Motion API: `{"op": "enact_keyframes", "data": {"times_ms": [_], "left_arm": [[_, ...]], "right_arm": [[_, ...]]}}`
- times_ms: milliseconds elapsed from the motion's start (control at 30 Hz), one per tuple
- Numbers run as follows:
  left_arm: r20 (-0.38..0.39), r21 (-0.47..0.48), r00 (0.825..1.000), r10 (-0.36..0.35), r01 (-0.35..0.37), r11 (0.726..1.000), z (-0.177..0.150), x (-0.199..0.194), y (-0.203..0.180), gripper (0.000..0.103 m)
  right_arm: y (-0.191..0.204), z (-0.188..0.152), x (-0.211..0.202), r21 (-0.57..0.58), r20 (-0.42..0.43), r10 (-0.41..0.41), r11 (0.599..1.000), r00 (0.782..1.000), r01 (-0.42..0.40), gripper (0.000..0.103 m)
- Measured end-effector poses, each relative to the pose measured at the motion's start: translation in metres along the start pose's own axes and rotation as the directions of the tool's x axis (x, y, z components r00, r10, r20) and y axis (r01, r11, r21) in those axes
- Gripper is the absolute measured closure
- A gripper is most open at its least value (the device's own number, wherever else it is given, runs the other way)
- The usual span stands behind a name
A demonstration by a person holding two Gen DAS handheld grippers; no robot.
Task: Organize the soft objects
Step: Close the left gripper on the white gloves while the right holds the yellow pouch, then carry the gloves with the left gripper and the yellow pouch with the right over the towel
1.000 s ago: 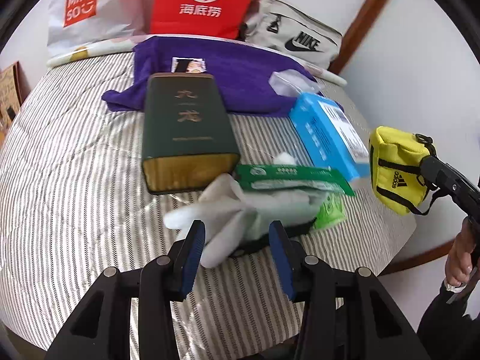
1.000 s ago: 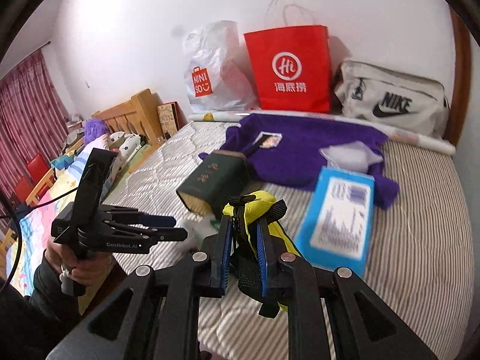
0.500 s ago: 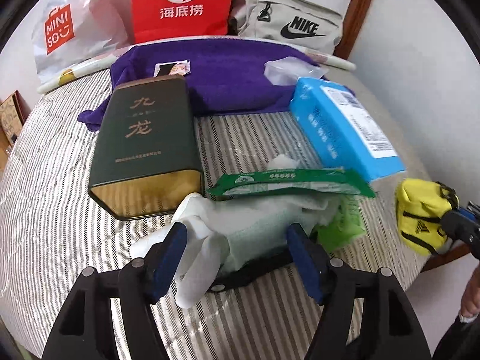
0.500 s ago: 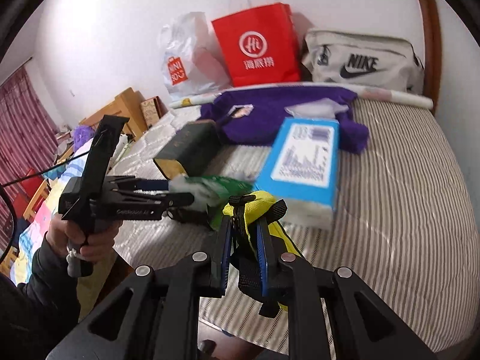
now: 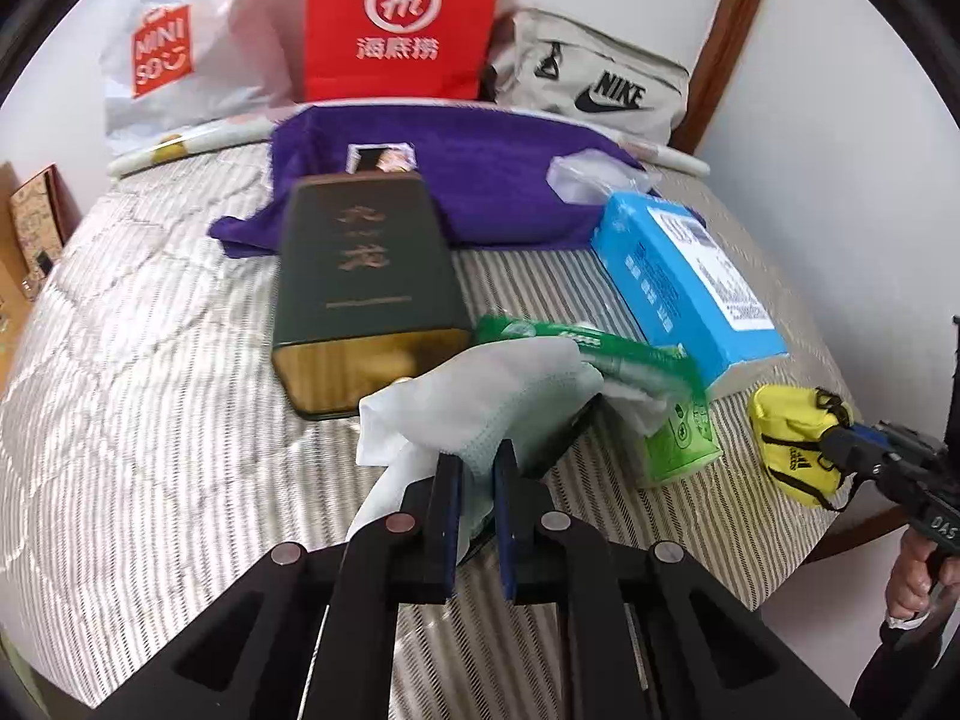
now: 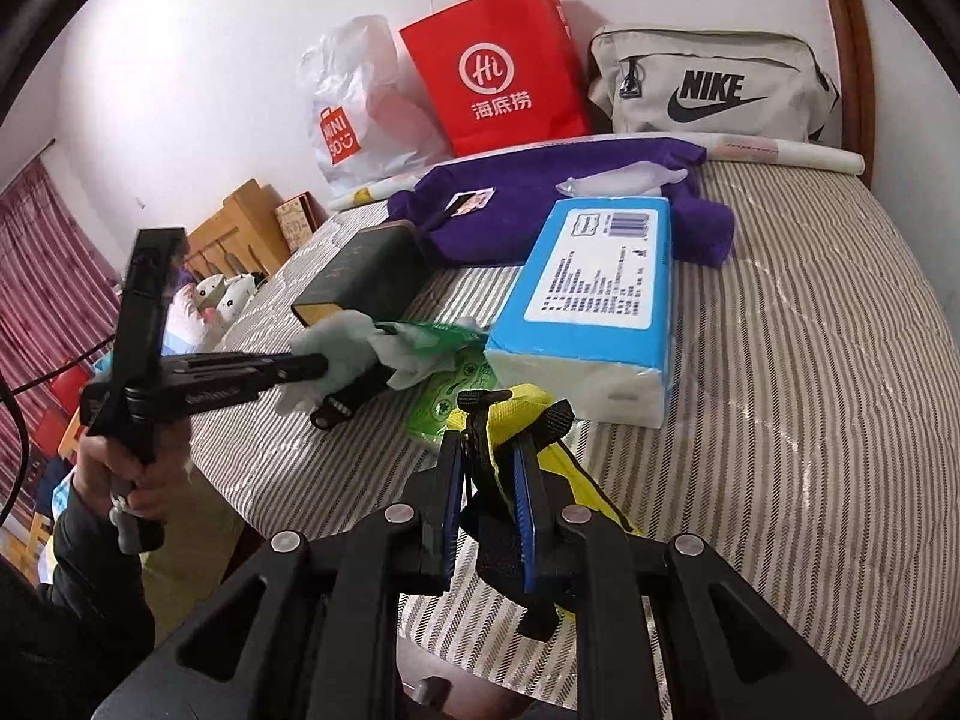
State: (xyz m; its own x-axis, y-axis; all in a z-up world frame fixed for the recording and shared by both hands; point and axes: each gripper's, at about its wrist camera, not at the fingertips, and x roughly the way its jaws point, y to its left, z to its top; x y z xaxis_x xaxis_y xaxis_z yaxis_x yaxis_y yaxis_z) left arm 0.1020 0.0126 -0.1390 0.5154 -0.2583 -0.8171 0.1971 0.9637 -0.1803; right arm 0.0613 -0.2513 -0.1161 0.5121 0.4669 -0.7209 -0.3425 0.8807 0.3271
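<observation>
A crumpled white and pale green cloth (image 5: 480,396) lies on the striped bed (image 5: 150,420), in front of a dark green box. My left gripper (image 5: 477,462) has its jaws closing on a fold of this cloth, and the pads press on it; the same grip shows in the right wrist view (image 6: 318,369). A black object pokes out under the cloth (image 6: 345,342). My right gripper (image 6: 489,450) is shut on a small yellow pouch (image 6: 522,408) with black straps. It holds the pouch (image 5: 792,444) just above the bed's near right edge.
On the bed lie a dark green box (image 5: 366,276), a green wipes pack (image 5: 600,348), a blue tissue pack (image 5: 678,276) and a purple towel (image 5: 480,180). A red paper bag (image 5: 402,18), a white plastic bag (image 5: 180,48) and a grey Nike bag (image 5: 600,90) stand at the wall.
My left gripper opened wider around the cloth, then closed on a fold of it. The right gripper has sunk toward the bed's edge with the yellow pouch.
</observation>
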Motion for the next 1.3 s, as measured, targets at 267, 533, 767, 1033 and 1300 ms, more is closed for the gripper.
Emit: {"op": "enact_keyframes", "data": {"times_ms": [267,533,767,1033,1300], "left_arm": [[0.064,-0.060,0.998,0.023,-0.019,0.998,0.002,-0.030,0.023,0.093],[0.088,-0.090,0.995,0.042,-0.034,0.995,0.001,-0.044,0.034,0.093],[0.106,-0.112,0.994,0.028,-0.016,0.994,0.003,-0.052,0.035,0.093],[0.129,-0.113,0.991,0.021,-0.007,0.994,0.011,-0.063,0.032,0.093],[0.140,-0.110,0.990,0.025,-0.010,0.994,0.028,-0.067,0.033,0.093]], "right_arm": [[0.002,-0.001,0.000,0.008,-0.002,-0.007,1.000,1.000,0.007,0.087],[-0.002,0.001,-0.005,0.042,0.005,-0.018,0.999,1.000,0.018,0.087],[-0.001,0.006,-0.015,0.057,0.023,-0.012,0.998,1.000,0.011,0.087],[0.011,0.018,-0.026,0.020,0.055,-0.005,1.000,0.998,0.004,0.087],[0.020,0.042,-0.033,-0.013,0.082,0.015,1.000,0.996,-0.014,0.087]]}}
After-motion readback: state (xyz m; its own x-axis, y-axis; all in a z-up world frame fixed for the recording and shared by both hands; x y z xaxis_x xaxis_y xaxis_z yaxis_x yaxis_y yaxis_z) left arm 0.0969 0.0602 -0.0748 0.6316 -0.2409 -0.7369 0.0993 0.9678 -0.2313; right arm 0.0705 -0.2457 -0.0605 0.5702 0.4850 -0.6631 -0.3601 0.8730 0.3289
